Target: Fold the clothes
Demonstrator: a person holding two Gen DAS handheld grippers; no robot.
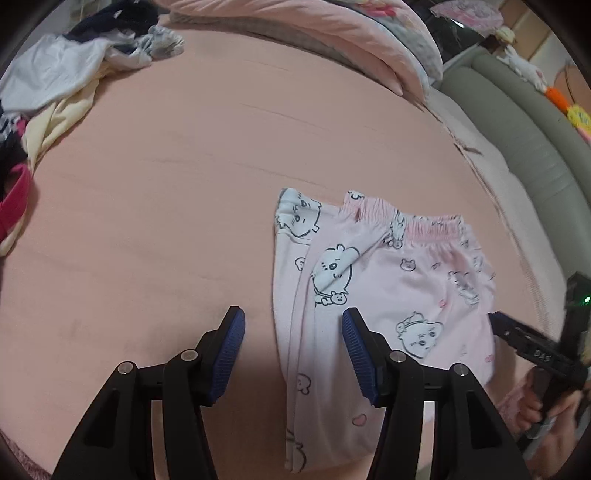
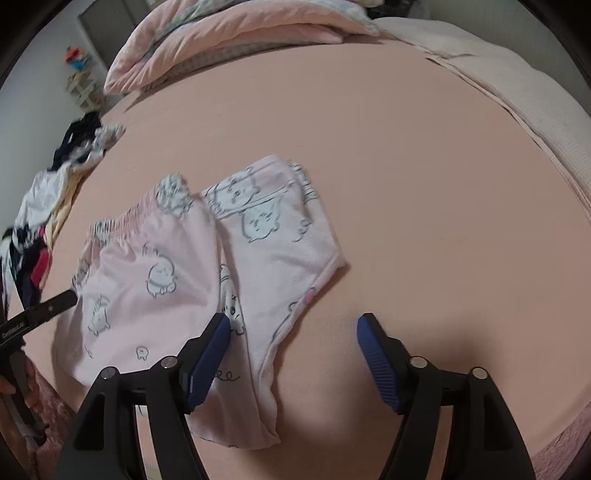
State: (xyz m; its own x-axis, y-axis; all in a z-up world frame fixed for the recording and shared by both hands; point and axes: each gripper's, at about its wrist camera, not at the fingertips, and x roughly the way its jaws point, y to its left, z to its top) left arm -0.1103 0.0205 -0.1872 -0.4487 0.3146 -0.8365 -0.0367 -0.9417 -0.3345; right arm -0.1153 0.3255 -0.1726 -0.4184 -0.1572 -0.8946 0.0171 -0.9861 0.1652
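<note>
A pair of pale pink pyjama trousers [image 1: 399, 280] printed with cartoon bears lies flat on the bed [image 1: 184, 206], towards its near edge. The elastic waistband [image 1: 424, 223] points to the far side, and one leg is folded over the other, so that a narrower strip of cloth shows along one side.

The left gripper [image 1: 293, 350] hovers over the near part of the trousers with its jaws spread wide and nothing between them; one blue pad [image 1: 356, 354] is above the cloth, the other above the bare sheet. The right gripper [image 2: 293, 354] is likewise spread and empty, one pad over the folded leg and the other over the sheet beside it. In the left wrist view, the right gripper's tip sits at the trousers' outer edge, with a hand [image 1: 535, 410] gripping its handle.

A heap of unfolded clothes [image 1: 66, 85] lies at the far left corner of the bed, well apart from the trousers. A pink quilt [image 2: 229, 33] is bunched along the far edge.
</note>
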